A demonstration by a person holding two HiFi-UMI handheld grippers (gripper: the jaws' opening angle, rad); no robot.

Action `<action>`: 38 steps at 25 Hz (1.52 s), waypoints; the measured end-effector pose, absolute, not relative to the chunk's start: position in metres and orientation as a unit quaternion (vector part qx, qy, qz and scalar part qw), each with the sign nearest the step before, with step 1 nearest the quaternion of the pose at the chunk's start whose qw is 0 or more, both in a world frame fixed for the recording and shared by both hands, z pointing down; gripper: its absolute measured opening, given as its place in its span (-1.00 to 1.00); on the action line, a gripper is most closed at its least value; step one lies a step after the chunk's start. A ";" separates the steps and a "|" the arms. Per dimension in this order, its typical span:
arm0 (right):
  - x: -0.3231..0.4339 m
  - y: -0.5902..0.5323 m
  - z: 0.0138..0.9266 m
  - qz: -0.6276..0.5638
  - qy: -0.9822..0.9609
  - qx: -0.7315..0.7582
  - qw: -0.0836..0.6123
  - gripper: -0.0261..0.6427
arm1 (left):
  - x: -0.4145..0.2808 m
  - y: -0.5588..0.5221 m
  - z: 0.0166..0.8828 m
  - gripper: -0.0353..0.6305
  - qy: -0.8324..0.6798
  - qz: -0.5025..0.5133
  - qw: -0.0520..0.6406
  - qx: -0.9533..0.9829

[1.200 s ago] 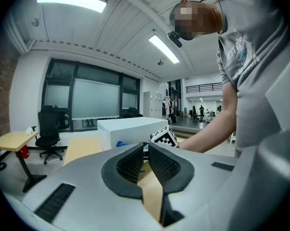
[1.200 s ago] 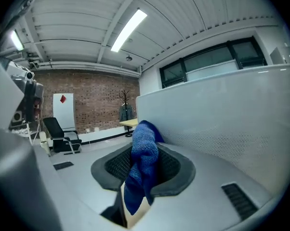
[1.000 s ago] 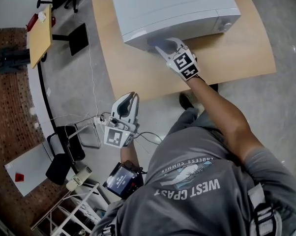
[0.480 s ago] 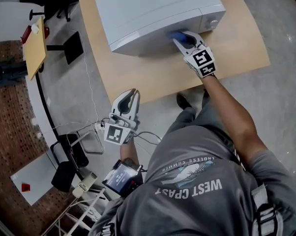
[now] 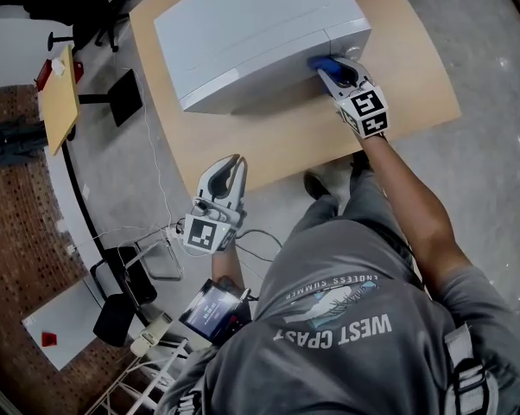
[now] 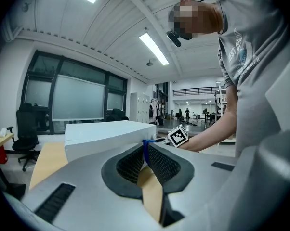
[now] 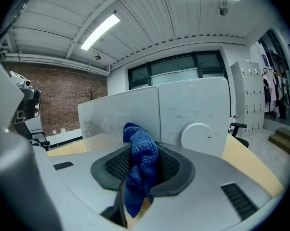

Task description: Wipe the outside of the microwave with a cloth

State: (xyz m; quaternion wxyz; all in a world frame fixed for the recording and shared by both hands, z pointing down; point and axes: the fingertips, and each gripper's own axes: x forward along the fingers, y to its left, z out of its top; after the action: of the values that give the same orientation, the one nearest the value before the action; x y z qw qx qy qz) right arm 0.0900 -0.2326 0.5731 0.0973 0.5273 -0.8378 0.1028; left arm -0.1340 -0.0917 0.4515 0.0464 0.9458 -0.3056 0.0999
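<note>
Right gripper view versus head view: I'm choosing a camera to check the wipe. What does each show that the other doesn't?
Only the right gripper view: the front of the microwave face-on, with its door and round dial.
Only the head view: the microwave's top and the left gripper, shut, holding nothing, back by the table's edge.
Both: the right gripper shut on the blue cloth at the microwave's front, and the wooden table.

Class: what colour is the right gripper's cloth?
Blue; the cloth shows best in the right gripper view.
</note>
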 end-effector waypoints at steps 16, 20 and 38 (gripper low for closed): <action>0.170 -0.207 0.463 0.212 -0.876 0.432 -0.042 -0.59 | -0.050 -0.139 0.418 -0.75 -0.292 0.085 0.023 0.953; 0.228 -0.240 0.406 0.188 -0.875 0.438 -0.089 -0.59 | -0.023 -0.159 0.398 -0.75 -0.296 0.069 0.010 0.953; 0.267 -0.391 0.449 0.156 -0.915 0.365 -0.072 -0.58 | 0.110 -0.228 0.384 -0.75 -0.259 0.102 -0.017 0.960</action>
State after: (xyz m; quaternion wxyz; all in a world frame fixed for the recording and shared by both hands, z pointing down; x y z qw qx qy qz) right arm 0.2670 -0.3912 0.4491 -0.0721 0.3655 -0.9148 0.1560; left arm 0.1097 -0.2285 0.3836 -0.0172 0.9603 -0.2593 0.1020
